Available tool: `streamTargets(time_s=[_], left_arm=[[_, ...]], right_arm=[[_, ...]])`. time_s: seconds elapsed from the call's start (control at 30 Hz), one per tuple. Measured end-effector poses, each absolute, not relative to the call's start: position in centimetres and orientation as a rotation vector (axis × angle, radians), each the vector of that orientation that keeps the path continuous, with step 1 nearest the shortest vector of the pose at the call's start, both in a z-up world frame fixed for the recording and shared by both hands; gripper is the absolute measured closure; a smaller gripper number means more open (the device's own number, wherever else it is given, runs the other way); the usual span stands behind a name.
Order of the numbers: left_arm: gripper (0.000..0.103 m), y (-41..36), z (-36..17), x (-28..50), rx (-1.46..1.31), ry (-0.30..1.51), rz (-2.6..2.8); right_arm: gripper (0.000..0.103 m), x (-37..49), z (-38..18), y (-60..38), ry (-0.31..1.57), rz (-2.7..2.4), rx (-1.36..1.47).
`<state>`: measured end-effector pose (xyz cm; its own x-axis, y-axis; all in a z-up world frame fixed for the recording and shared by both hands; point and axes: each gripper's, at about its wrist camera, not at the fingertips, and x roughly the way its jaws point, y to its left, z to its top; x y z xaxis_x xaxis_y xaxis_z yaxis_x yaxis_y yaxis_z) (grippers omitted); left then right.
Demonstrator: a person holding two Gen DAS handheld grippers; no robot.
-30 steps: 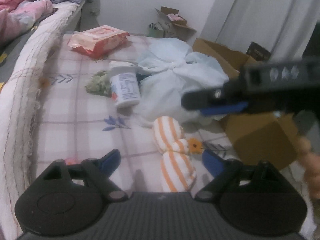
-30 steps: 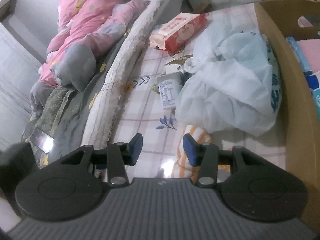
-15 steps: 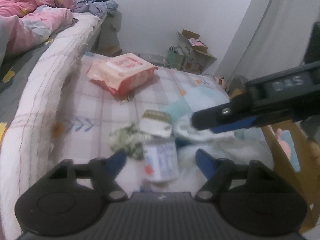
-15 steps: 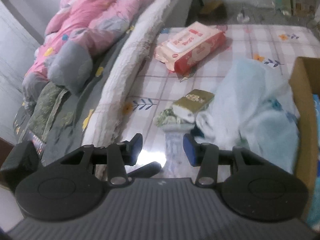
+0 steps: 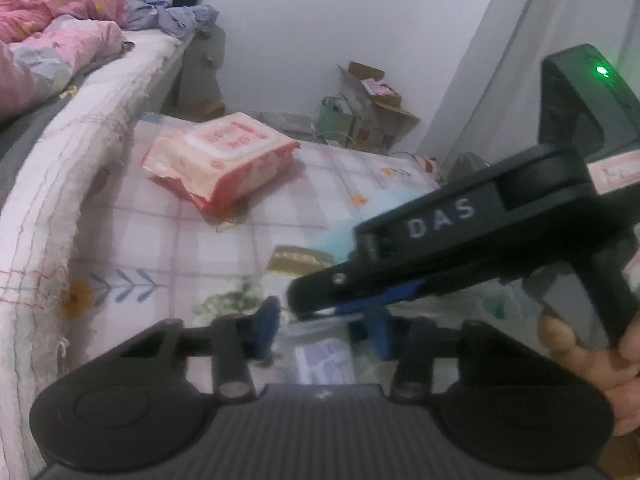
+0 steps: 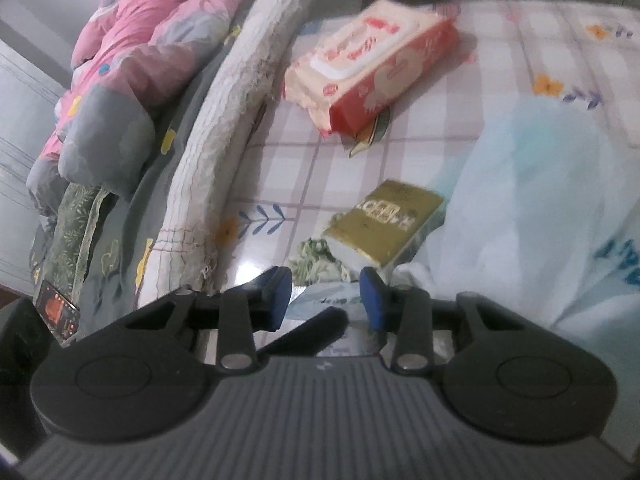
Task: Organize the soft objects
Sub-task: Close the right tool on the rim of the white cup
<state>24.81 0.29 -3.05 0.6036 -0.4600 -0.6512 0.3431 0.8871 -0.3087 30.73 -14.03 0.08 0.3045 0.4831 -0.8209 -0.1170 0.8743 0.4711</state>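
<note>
Both the left gripper (image 5: 320,330) and right gripper (image 6: 325,296) are closing, nothing pinched yet, around the white packet (image 5: 324,362) at lower centre; next comes a firm squeeze, then lifting.

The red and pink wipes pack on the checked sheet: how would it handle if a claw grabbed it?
The wipes pack looks film-wrapped, so probably slippery. Its crumpled end suggests it would dent rather than stay stiff. Lying flat, it seems unlikely to roll.
</note>
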Motion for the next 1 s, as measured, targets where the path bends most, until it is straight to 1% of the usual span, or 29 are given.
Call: streamTargets(time_s=[0.4, 0.43, 0.5, 0.57, 0.67, 0.77, 0.93, 1.0], left_arm=[[0.057, 1.1, -2.6, 19.8, -0.097, 0.789, -0.52], [0.057, 1.3, -2.6, 19.3, -0.093, 0.784, -0.515], [0.047, 1.5, -2.7, 18.3, -0.079, 0.772, -0.499], [0.04, 1.5, -2.8, 17.6, -0.051, 0.76, -0.492], [0.039, 1.2, -3.3, 17.3, -0.01, 0.768, -0.475], [0.035, 1.1, -4.1, 17.7, -0.024, 0.806, -0.481], [0.035, 0.6, -5.4, 18.5, 0.0, 0.823, -0.469], [0.037, 0.2, -5.8, 19.0, 0.014, 0.817, -0.46]], right_arm=[[0.067, 26.8, 1.0, -13.6, 1.214, 0.475, 0.361], [0.067, 26.3, 1.1, -13.6, 1.216, 0.48, 0.363], [0.067, 25.2, 1.0, -13.7, 1.226, 0.489, 0.367], [0.067, 24.5, 0.6, -13.8, 1.241, 0.495, 0.379], [0.066, 23.8, 0.4, -14.0, 1.248, 0.493, 0.38], [0.065, 24.1, 0.9, -14.4, 1.218, 0.479, 0.378], [0.065, 25.6, 1.2, -14.3, 1.198, 0.445, 0.324], [0.065, 26.3, 0.8, -14.1, 1.215, 0.434, 0.31]])
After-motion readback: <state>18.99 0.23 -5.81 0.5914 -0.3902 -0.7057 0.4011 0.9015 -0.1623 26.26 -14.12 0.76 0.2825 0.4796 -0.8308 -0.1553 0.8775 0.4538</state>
